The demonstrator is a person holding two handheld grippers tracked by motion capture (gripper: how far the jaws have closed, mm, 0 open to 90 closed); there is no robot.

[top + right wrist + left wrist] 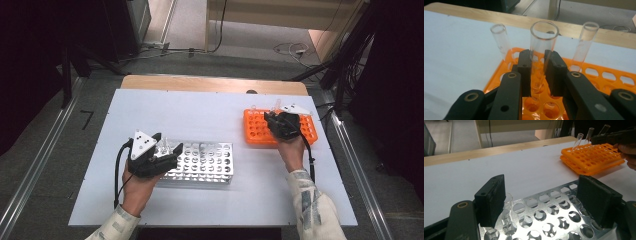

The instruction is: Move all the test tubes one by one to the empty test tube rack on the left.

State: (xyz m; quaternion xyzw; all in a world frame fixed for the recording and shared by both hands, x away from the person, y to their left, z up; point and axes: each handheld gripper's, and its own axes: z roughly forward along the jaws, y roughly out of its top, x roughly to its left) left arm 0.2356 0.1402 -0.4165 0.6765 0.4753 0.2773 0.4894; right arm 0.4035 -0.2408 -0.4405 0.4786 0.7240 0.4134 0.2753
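The white surface (210,115) carries two racks, well apart. On its near left lies the metal rack (207,162), a shiny plate full of round holes; on its far right sits the smaller orange rack (255,127).

The left tool (167,146) rests over the left end of the metal rack, its jaws spread wide with nothing pressed between them. In the left gripper view a clear glass tube (506,211) stands in a hole of that rack just beside the inner face of one jaw; whether it touches the pad I cannot tell.

The right tool (538,65) is over the far part of the orange rack, jaws pinching the middle test tube (544,37), which stands upright with its lower end in a hole of the rack. Two more tubes stand in the same rack, the left tube (500,40) and the right tube (586,42), one on each side of the gripped one and apart from it.
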